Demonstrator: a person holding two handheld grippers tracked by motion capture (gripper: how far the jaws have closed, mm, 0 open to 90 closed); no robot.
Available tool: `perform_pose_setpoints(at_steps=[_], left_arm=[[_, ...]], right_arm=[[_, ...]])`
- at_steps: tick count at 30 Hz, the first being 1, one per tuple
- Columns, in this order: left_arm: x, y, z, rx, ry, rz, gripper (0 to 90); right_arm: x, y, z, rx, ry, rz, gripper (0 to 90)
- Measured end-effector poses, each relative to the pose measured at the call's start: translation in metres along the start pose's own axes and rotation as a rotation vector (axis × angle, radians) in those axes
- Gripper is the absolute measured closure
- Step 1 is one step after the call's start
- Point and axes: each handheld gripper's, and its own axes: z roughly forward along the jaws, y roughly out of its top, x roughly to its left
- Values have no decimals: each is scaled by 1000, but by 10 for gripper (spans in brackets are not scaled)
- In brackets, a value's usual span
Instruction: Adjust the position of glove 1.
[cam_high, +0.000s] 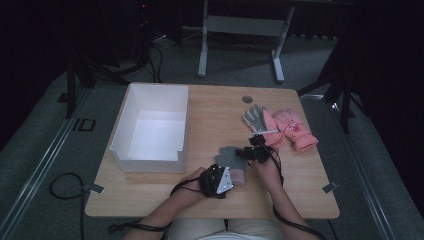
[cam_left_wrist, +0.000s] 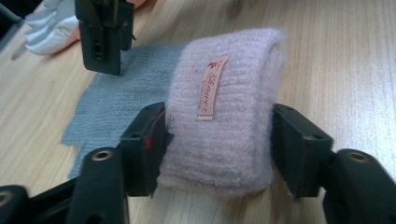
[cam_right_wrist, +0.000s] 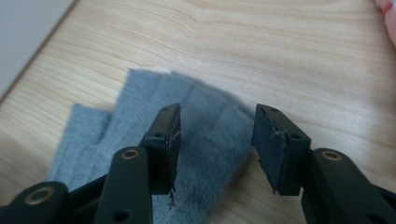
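A grey knit glove (cam_high: 228, 156) with a pink cuff (cam_high: 239, 176) lies flat near the table's front middle. In the left gripper view the cuff (cam_left_wrist: 224, 116) stands between my left gripper's (cam_left_wrist: 217, 154) jaws, and both pads press its sides. A small pink label (cam_left_wrist: 208, 88) is sewn on the cuff. My right gripper (cam_right_wrist: 217, 140) is open and hovers just over the glove's grey fingers (cam_right_wrist: 205, 126), one jaw on either side of them. The same right gripper (cam_left_wrist: 103, 39) appears at the top left of the left gripper view.
A white open box (cam_high: 122, 125) stands at the left of the wooden table (cam_high: 215, 110). A grey-and-white glove (cam_high: 254, 117) and a pink glove (cam_high: 296, 130) lie at the back right. A round cable hole (cam_high: 247, 99) is near the far edge.
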Motion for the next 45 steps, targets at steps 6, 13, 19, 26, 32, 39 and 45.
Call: perform_pose_setpoints(at_steps=[6, 13, 19, 26, 32, 39, 45], left_arm=[[14, 2, -3, 20, -72, -17, 612], [24, -1, -3, 12, -133, -43, 676], [30, -4, -2, 2, -168, -68, 688], [34, -6, -4, 7, -186, -90, 693], [35, -9, -5, 0, -189, -106, 696], [37, -9, -7, 12, -192, -116, 697], [43, -6, -12, 52, -213, -136, 701]], right_arm=[[-4, -4, 5, 14, 28, 34, 484], [-3, -1, 7, 43, 76, 43, 522], [-5, 1, 11, 64, 173, 88, 598], [6, 5, 20, 92, 280, 112, 645], [22, 12, 21, 74, 281, 32, 595], [27, 16, 34, 100, 250, 11, 702], [30, 19, 20, 64, 248, -17, 731]])
